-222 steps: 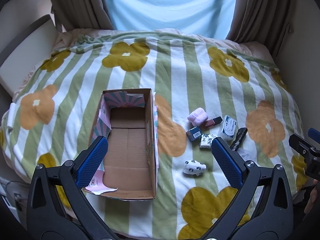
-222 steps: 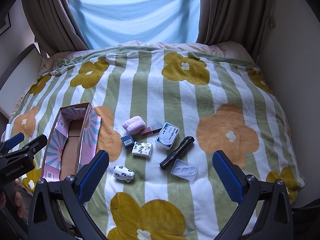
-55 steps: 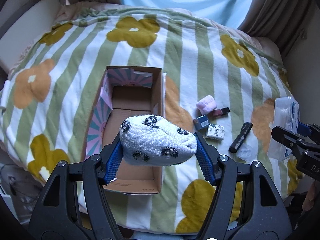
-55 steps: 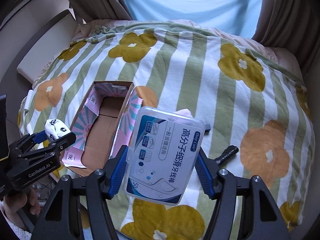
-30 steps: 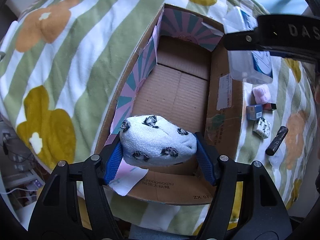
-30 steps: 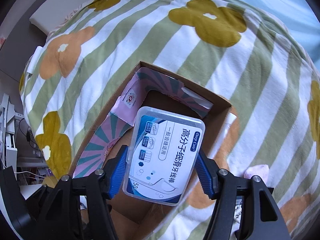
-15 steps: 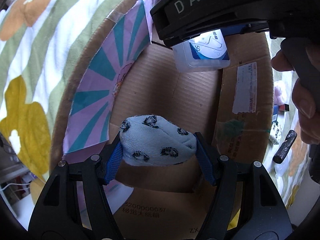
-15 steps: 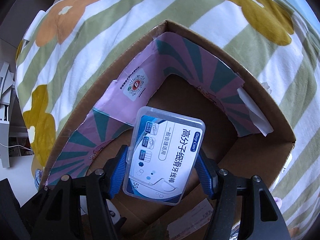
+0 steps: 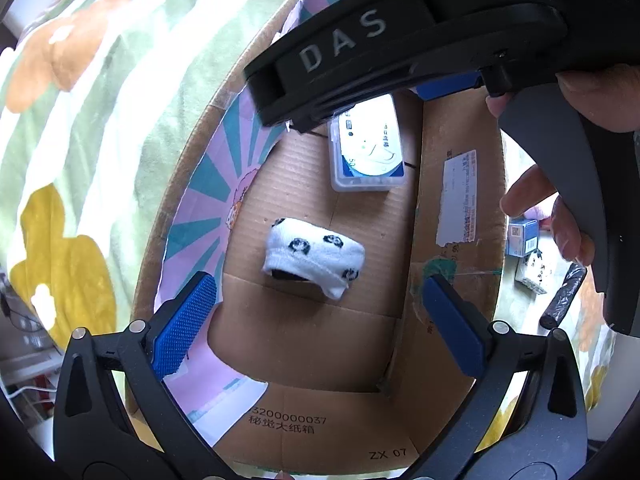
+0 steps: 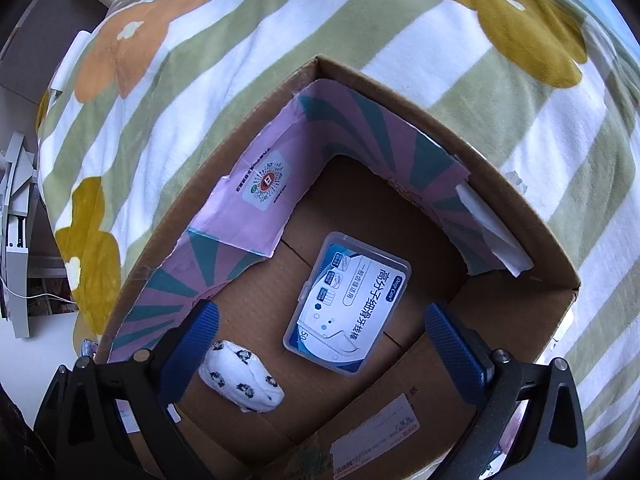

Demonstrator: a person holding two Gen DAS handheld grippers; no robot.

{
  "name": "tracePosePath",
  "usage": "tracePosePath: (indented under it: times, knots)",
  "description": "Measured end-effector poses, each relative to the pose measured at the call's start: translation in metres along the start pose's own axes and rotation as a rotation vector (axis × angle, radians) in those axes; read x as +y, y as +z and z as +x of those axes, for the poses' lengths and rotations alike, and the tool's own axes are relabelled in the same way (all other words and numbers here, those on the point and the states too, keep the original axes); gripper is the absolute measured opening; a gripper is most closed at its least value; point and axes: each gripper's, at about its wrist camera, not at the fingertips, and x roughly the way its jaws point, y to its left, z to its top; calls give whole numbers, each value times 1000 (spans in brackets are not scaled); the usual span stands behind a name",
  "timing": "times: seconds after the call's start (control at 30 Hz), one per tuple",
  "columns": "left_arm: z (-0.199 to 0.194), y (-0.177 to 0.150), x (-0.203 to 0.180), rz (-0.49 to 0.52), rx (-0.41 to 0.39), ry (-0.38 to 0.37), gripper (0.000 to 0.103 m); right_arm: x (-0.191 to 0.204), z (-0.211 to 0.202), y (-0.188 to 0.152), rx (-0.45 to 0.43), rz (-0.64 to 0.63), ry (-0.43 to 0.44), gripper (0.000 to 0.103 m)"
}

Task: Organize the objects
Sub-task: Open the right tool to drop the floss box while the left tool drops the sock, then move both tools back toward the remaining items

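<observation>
The cardboard box [image 9: 460, 184] with purple and teal lining lies open on the bed. A white sock roll with black panda prints [image 9: 316, 256] rests on the box floor. My left gripper [image 9: 320, 312] hovers just above it, jaws opening wide, pads clear of the sock. A clear plastic floss-pick case with a blue label [image 10: 346, 306] lies flat on the floor of the box [image 10: 256, 216]. Over it my right gripper [image 10: 324, 340] is opening too, touching nothing. The sock roll [image 10: 240, 376] shows beside its left finger. The right tool's black frame [image 9: 400, 40] crosses the left wrist view.
A person's hand [image 9: 560, 216] grips the right tool's handle. On the flowered bedspread [image 9: 80, 140] right of the box lie a small blue carton [image 9: 522, 238], a patterned pack [image 9: 534, 272] and a black tube [image 9: 564, 296]. The bed edge and floor clutter [image 10: 20, 240] are at the left.
Both grippers have opened wide. The sock roll has dropped from the left one and the floss-pick case from the right one; both now lie on the box floor.
</observation>
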Motion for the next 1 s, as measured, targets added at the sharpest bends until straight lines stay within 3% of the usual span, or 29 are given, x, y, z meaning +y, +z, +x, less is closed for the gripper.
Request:
tracePosePath:
  times: [0.23, 0.6, 0.8, 1.0]
  knots:
    - [-5, -2, 1, 9, -20, -9, 103, 7, -21, -6, -28, -18, -26, 102]
    - [-48, -5, -3, 82, -95, -1, 103, 28, -93, -32, -130, 2, -38, 102]
    - [-84, -30, -6, 182, -134, -4, 103, 27, -141, -71, -207, 100, -40, 102]
    - [-132, -44, -16, 268, -180, -35, 103, 18, -193, -126, -325, 236, -129, 102]
